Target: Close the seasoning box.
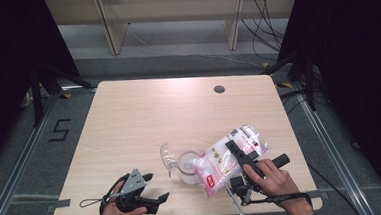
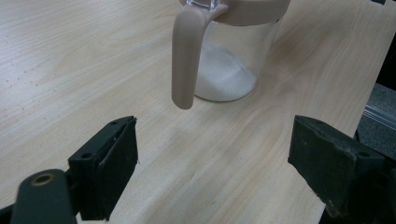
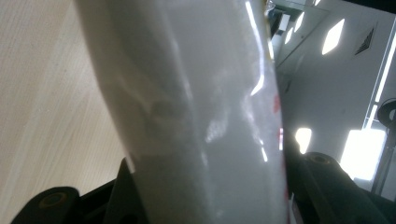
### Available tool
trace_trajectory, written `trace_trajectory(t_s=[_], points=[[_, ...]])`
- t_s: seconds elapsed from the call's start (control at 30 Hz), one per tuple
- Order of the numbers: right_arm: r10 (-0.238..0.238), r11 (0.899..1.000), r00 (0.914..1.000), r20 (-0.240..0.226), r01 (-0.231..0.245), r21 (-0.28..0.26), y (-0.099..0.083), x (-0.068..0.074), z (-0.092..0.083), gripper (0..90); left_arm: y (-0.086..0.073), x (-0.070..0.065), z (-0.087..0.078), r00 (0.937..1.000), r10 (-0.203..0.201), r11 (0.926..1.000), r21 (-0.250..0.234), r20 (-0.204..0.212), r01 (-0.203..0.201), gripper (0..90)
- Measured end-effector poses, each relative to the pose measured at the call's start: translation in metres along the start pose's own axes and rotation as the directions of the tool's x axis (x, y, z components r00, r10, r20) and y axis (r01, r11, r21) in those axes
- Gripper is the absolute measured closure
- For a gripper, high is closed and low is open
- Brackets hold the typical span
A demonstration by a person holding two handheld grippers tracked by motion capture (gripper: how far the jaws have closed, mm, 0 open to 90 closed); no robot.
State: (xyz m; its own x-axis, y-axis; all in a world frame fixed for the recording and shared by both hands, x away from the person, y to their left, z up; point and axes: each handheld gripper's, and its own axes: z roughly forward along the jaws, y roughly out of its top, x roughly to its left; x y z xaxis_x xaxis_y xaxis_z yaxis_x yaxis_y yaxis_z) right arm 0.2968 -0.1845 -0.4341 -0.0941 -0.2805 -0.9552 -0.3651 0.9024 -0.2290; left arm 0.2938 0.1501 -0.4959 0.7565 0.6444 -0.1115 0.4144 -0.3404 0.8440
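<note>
While the right gripper (image 1: 241,157) clamps the bag (image 1: 231,157) across its middle, its fingers squeezing the plastic from both sides, the bag lies tilted, low end at the mouth of the jug (image 1: 185,169), high end toward 1 o'clock. Jug sits at about 6 o'clock on the table (image 1: 179,113), just left of the right hand (image 1: 275,180).

Left gripper (image 1: 153,192) rests near the 7 o'clock edge, fingers spread wide, nothing between them, pointing toward the jug but apart from it.

High view: gives the layout. Bag is clear film with red and white print, lumpy and crinkled. Jug lid (image 1: 169,156) is clear, flipped open toward 11 o'clock. Round dark grommet hole (image 1: 219,89) in the table at 1 o'clock.

Left gripper view: detail the high view lacks. Jug (image 2: 229,60) has a clear, smooth, slightly tapered wall, a beige plastic rim and a beige curved strap handle (image 2: 187,56) hanging down the near side, free at its lower end. A low heap of white granules (image 2: 224,77) covers the bottom. Table (image 2: 70,70) is pale wood-grain laminate. Fingers (image 2: 112,163) are matt black blocks.

Right gripper view: bag (image 3: 196,116) up close, glossy white-grey film with glare streaks and soft folds, a trace of red print at its right edge. Black fingers (image 3: 322,182) hug it at both sides. Bright ceiling panels (image 3: 336,35) beyond.
</note>
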Motion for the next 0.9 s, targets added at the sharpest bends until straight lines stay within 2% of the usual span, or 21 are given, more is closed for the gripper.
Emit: trace_trajectory(t_s=[0.03,0.1,0.13,0.17,0.2,0.23,0.27,0.37,0.4,0.43,0.47,0.5,0.53,0.63,0.67,0.7,0.73,0.77,0.8,0.83,0.9], points=[[-0.048,0.999,0.9988,0.013,0.048,-0.016,0.0007,-0.0034,0.0013,57.3,-0.0002,-0.0004,0.0006,1.0000,-0.008,1.0000,-0.006,0.000,0.008,15.3],[-0.006,1.000,1.0000,-0.003,0.006,0.002,0.0017,-0.0012,0.0013,57.3,-0.0002,-0.0005,0.0006,1.0000,-0.007,1.0000,-0.005,0.000,0.007,15.3],[0.006,1.000,0.9999,0.009,-0.006,-0.015,0.0033,-0.0018,0.0039,57.3,-0.0001,-0.0002,0.0002,1.0000,-0.002,1.0000,0.000,0.000,0.002,15.3],[-0.052,0.998,0.9985,0.019,0.053,-0.034,0.0028,-0.0054,0.0056,57.3,0.0000,-0.0002,0.0002,1.0000,-0.001,1.0000,-0.001,0.000,0.001,15.3],[0.012,1.000,0.9999,0.001,-0.012,-0.015,0.0035,-0.0006,0.0060,57.3,0.0000,-0.0001,0.0001,1.0000,-0.002,1.0000,-0.001,0.000,0.002,15.3],[0.017,1.000,0.9999,0.000,-0.017,-0.016,0.0041,-0.0001,0.0067,57.3,-0.0001,0.0000,0.0001,1.0000,-0.003,1.0000,-0.001,0.000,0.003,15.3],[-0.008,1.000,1.0000,-0.004,0.008,-0.021,0.0044,-0.0002,0.0079,57.3,-0.0001,0.0000,0.0000,1.0000,-0.003,1.0000,-0.002,0.000,0.003,15.3],[0.002,1.000,1.0000,-0.005,-0.002,-0.012,0.0057,0.0002,0.0079,57.5,-0.0001,-0.0001,-0.0001,1.0000,-0.003,1.0000,-0.002,0.000,0.003,15.3],[-0.048,0.998,0.9988,0.015,0.048,-0.040,0.0049,-0.0029,0.0096,57.4,-0.0001,-0.0001,0.0000,1.0000,-0.003,1.0000,-0.002,0.000,0.003,15.3],[-0.023,1.000,0.9997,0.005,0.023,-0.022,0.0050,-0.0019,0.0086,57.4,-0.0001,0.0001,-0.0001,1.0000,0.000,1.0000,0.000,0.000,0.000,15.3],[-0.025,0.999,0.9995,0.020,0.025,-0.030,0.0044,-0.0019,0.0093,57.4,-0.0001,0.0000,0.0000,1.0000,-0.001,1.0000,0.000,0.001,0.001,15.3],[0.014,1.000,0.9999,-0.001,-0.014,0.000,0.0031,0.0010,0.0081,57.4,-0.0001,0.0000,0.0000,1.0000,-0.001,1.0000,0.000,0.000,0.001,15.3],[-0.010,1.000,0.9999,0.003,0.010,-0.005,0.0027,-0.0013,0.0083,57.4,-0.0001,0.0000,0.0000,1.0000,0.000,1.0000,0.001,0.000,0.000,15.3],[0.025,1.000,0.9997,0.000,-0.025,0.013,0.0002,0.0015,0.0074,57.4,-0.0002,-0.0004,0.0006,1.0000,-0.008,1.0000,-0.005,0.001,0.008,15.3],[-0.013,1.000,0.9999,-0.001,0.013,0.001,0.0003,-0.0020,0.0081,57.4,-0.0002,-0.0004,0.0006,1.0000,-0.007,1.0000,-0.004,0.001,0.007,15.3],[-0.010,1.000,0.9999,0.004,0.010,-0.002,0.0003,-0.0020,0.0084,57.4,-0.0001,-0.0001,0.0002,1.0000,-0.003,1.0000,0.000,0.001,0.003,15.3],[0.042,0.999,0.9991,-0.010,-0.042,0.024,-0.0002,0.0021,0.0073,57.4,-0.0001,0.0000,0.0000,1.0000,-0.001,1.0000,0.001,0.001,0.001,15.3],[0.057,0.998,0.9984,0.000,-0.057,0.022,-0.0006,0.0035,0.0075,57.4,0.0000,0.0000,-0.0001,1.0000,-0.001,1.0000,0.000,0.001,0.001,15.3],[-0.003,1.000,1.0000,0.008,0.003,0.013,-0.0020,-0.0013,0.0078,57.4,-0.0001,0.0000,-0.0001,1.0000,-0.002,1.0000,0.000,0.001,0.002,15.3],[-0.009,1.000,0.9999,0.009,0.009,0.006,-0.0023,-0.0019,0.0083,57.4,-0.0001,0.0000,0.0000,1.0000,-0.003,1.0000,-0.001,0.001,0.003,15.3],[0.051,0.998,0.9987,-0.006,-0.051,0.037,-0.0034,0.0011,0.0060,57.4,-0.0001,-0.0001,0.0000,1.0000,-0.004,1.0000,-0.002,0.001,0.004,15.3]])
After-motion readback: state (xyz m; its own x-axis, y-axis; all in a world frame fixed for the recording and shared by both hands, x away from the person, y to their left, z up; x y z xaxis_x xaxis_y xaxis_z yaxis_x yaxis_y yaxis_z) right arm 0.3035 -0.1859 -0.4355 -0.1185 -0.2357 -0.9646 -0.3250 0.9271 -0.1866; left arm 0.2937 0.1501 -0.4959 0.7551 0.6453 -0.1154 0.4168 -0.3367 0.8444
